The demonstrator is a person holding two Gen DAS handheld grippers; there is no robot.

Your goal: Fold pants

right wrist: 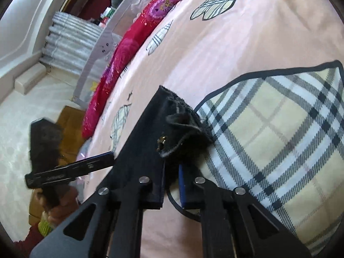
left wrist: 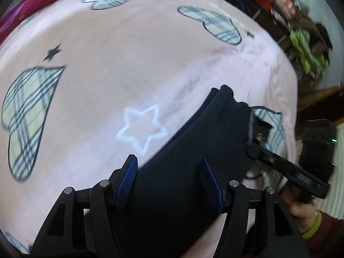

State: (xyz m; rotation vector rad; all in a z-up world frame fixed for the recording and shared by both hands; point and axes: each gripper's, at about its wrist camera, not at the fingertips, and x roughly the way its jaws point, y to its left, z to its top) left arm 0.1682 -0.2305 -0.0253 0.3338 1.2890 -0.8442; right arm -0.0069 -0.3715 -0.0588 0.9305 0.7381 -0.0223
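1. Pink bedding (left wrist: 150,49), printed with plaid hearts and stars, serves as the folding surface; soft and broad, it lets the garment be laid out flat.
2. Nearest the left camera, the left gripper (left wrist: 169,182) has its blue-padded fingers (left wrist: 126,180) spread wide, with the black pants (left wrist: 193,165) passing between them. No pad visibly presses the cloth, so it seems placed to take hold rather than gripping.
3. The pants hang as a bunched, doubled band running up and away from the left fingers toward the other tool, off the bed rather than lying flat.
4. Nearest the right camera, the right gripper (right wrist: 172,185) has its jaws drawn close, pinching the pants (right wrist: 148,137) at the fuzzy top edge by the metal fastener (right wrist: 161,142), probably the waistband. That end likely anchors the lift.
5. Beyond the fabric, each view shows the opposite tool in the person's hand (left wrist: 301,212), suggesting the garment is stretched between both.
6. Farthest off lie a red sequinned cushion (right wrist: 133,49) and piled clothes (left wrist: 305,49).
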